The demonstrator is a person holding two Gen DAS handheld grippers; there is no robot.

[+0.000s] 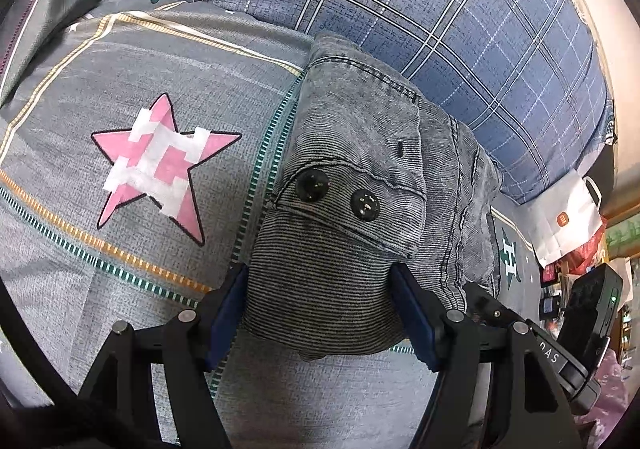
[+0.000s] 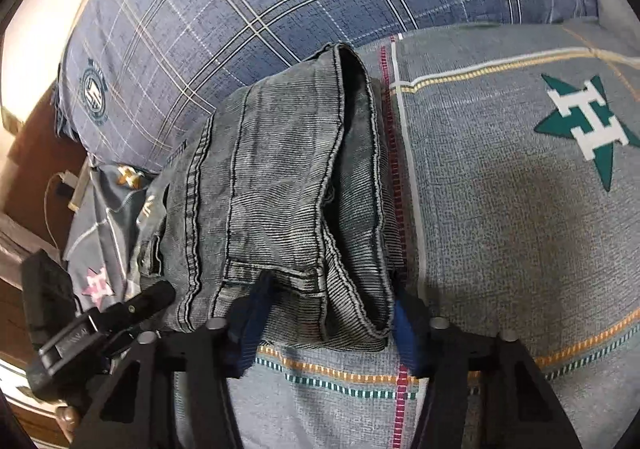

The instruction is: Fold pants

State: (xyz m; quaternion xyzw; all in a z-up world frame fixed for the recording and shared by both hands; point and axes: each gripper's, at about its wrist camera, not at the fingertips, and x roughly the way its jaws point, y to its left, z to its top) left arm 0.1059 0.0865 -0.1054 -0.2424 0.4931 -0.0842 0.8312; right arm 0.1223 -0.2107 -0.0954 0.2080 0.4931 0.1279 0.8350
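Note:
Grey washed jeans (image 1: 352, 153) lie folded into a thick bundle on a grey bedsheet (image 1: 120, 61); two black buttons show on the top flap. My left gripper (image 1: 320, 309) holds the bundle's near end, its blue pads (image 1: 226, 313) pressed on both sides. In the right wrist view the same pants (image 2: 280, 169) show stitched seams and a rolled hem. My right gripper (image 2: 328, 317) stands around the near edge, with one pad tucked under the fabric by a belt loop and the other against the hem. Each gripper's body shows at the edge of the other's view.
A blue plaid quilt (image 1: 440, 9) (image 2: 240, 9) lies bunched just behind the pants. The sheet carries a pink star (image 1: 160, 165) and a green star (image 2: 588, 129). A white paper bag (image 1: 564, 217) and clutter sit past the bed's right edge; brown wood (image 2: 36, 169) lies at the left.

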